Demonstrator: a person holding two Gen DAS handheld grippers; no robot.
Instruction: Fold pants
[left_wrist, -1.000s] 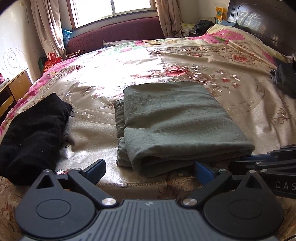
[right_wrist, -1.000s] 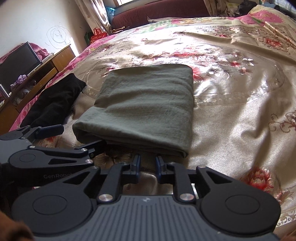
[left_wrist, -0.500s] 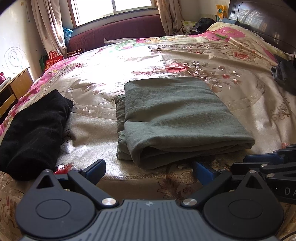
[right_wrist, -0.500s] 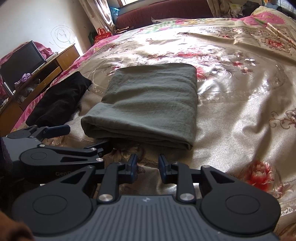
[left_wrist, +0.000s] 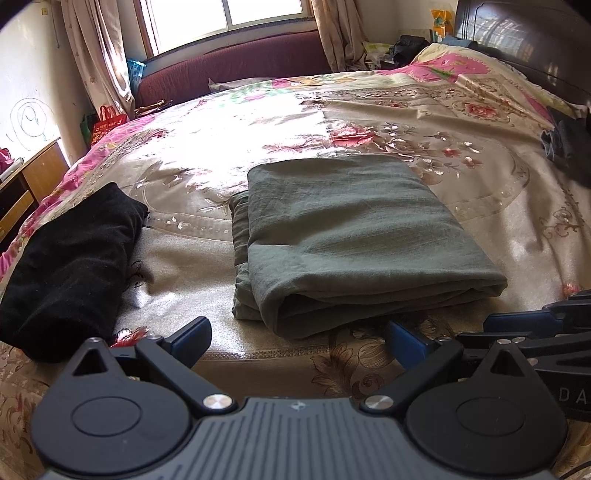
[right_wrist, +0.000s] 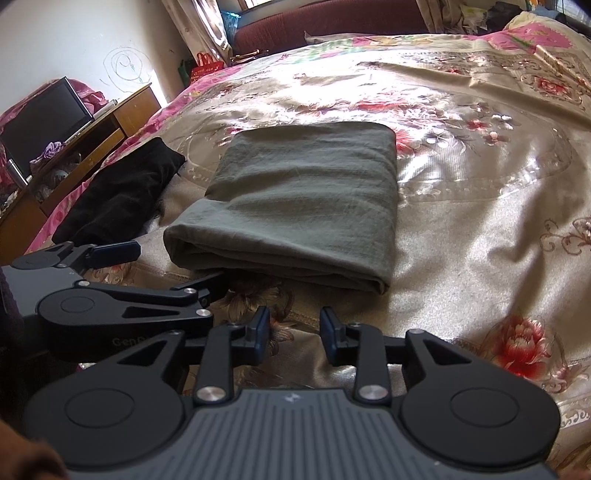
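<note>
The grey-green pants (left_wrist: 351, 236) lie folded into a thick rectangle on the floral bedspread (left_wrist: 229, 140), their folded edge nearest me. My left gripper (left_wrist: 299, 339) stands wide open just short of that edge, nothing between its fingers. In the right wrist view the same pants (right_wrist: 306, 199) sit ahead, and my right gripper (right_wrist: 293, 330) hovers over bare bedspread (right_wrist: 480, 206) with its jaws opening and nothing between them. The left gripper (right_wrist: 162, 266) shows there at the left, its far finger close to the pants' near corner.
A folded black garment (left_wrist: 70, 266) lies left of the pants. Dark clothes (left_wrist: 569, 144) sit at the bed's right edge below a dark headboard. A wooden cabinet with a black screen (right_wrist: 40, 122) stands left of the bed. A maroon bench (left_wrist: 236, 70) runs under the window.
My right gripper's jaws have spread apart with nothing in them. Both views have drawn back slightly from the pants, which lie unmoved.
</note>
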